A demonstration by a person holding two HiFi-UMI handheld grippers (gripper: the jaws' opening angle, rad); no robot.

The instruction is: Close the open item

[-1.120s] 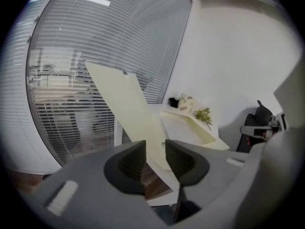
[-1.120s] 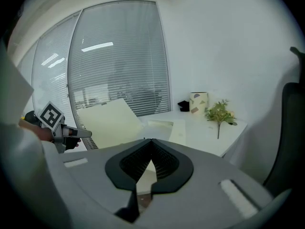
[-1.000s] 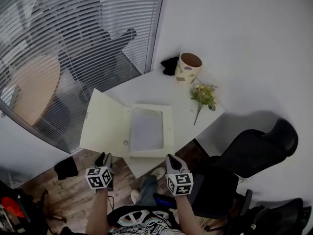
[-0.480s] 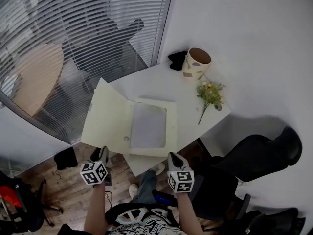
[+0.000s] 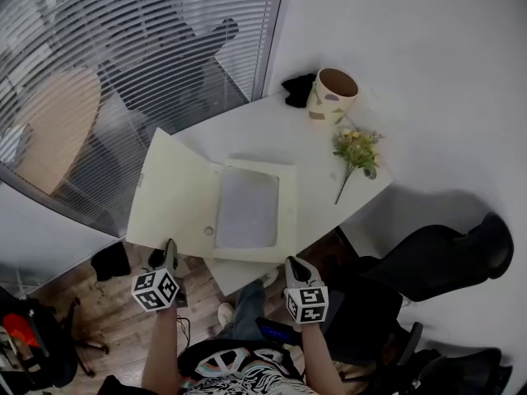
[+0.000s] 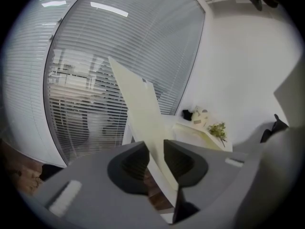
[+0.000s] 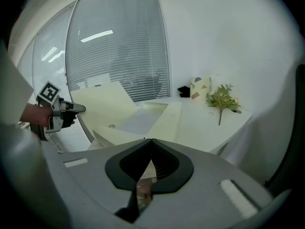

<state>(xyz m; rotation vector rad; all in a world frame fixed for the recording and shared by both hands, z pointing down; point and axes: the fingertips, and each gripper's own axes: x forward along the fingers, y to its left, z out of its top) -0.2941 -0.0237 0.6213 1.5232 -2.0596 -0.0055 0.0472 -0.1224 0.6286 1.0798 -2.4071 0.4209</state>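
Head view: the folder lies open in the middle of the frame, on the near part of the white table. Its tray, lined with a grey sheet, lies flat. Its cover swings out to the left, past the table edge. My left gripper meets the cover's lower edge at lower left. My right gripper hangs at lower centre, just off the folder's near edge. A cup and flowers sit at upper right, well apart from the folder.

Left gripper view: the cover rises as a pale, thin board from between my jaws toward upper centre, and the jaws are clamped on its edge. It holds a flat plane with no sag, so I judge it to be stiff card, light and smooth enough to slip. A hold near this free edge, far from the hinge, gives the easiest swing.

Right gripper view: my jaws are pressed together with nothing in them. The folder lies centre left, and the left gripper is on the cover at far left. The tray looks light and may slide when the cover swings over it.
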